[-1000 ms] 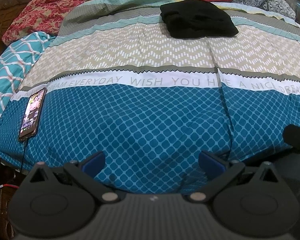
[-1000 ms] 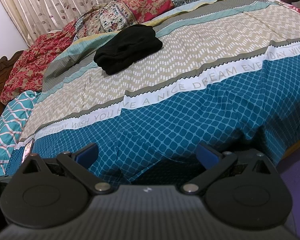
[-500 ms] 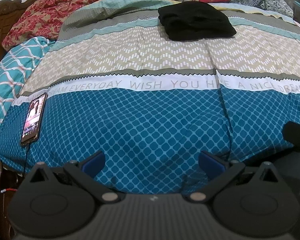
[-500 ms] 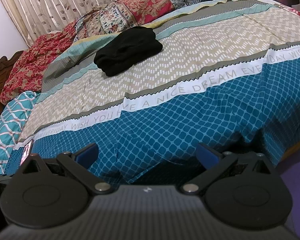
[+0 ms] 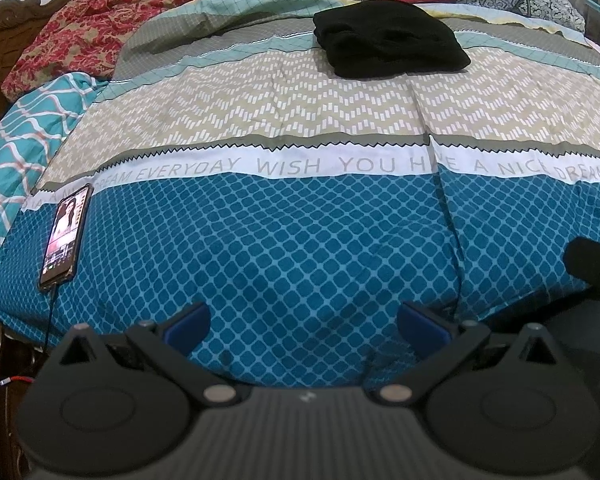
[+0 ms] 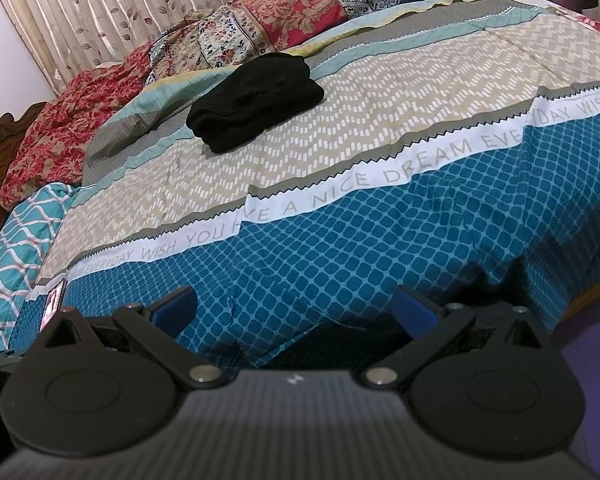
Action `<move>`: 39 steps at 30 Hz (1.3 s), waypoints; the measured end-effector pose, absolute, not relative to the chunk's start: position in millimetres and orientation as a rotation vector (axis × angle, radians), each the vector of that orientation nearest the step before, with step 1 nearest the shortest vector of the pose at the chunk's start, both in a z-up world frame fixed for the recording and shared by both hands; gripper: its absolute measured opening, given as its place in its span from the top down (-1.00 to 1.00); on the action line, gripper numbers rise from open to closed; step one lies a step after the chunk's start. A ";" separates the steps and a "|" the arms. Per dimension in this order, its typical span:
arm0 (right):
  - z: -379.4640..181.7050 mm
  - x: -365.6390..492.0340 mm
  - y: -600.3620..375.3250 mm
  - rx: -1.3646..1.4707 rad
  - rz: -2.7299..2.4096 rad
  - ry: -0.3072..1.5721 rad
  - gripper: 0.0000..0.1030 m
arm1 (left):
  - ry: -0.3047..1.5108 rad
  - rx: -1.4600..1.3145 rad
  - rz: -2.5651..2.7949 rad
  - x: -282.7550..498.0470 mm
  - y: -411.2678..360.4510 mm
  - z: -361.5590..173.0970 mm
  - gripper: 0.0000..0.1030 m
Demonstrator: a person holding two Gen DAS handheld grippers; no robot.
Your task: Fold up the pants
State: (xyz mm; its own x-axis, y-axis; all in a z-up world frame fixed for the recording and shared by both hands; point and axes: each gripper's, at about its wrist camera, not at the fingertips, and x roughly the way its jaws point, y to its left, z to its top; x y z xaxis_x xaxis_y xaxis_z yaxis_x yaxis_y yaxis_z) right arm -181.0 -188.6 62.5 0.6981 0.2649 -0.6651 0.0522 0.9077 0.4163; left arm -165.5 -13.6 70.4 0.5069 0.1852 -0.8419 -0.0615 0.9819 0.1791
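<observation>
Both grippers clear of bed's near edge, pants folded at far side.

Left gripper [image 5: 302, 326] and right gripper [image 6: 294, 306] released, jaws wide, grasping nothing, held above near edge of bed [image 5: 300, 256]. Phone [image 5: 65, 236] near left edge. Black pants [image 5: 388, 40] lying well apart toward far edge, in compact bundle. Judged soft, light, limp, unlikely to slip; best pinched at a stacked fold edge.

Left gripper [image 5: 304, 322] spread, right gripper [image 6: 296, 308] spread
</observation>
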 end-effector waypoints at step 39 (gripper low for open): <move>62.3 -180.2 -190.1 0.430 0.122 0.800 -1.00 | 0.940 0.094 0.175 -169.8 -6.4 86.3 -1.00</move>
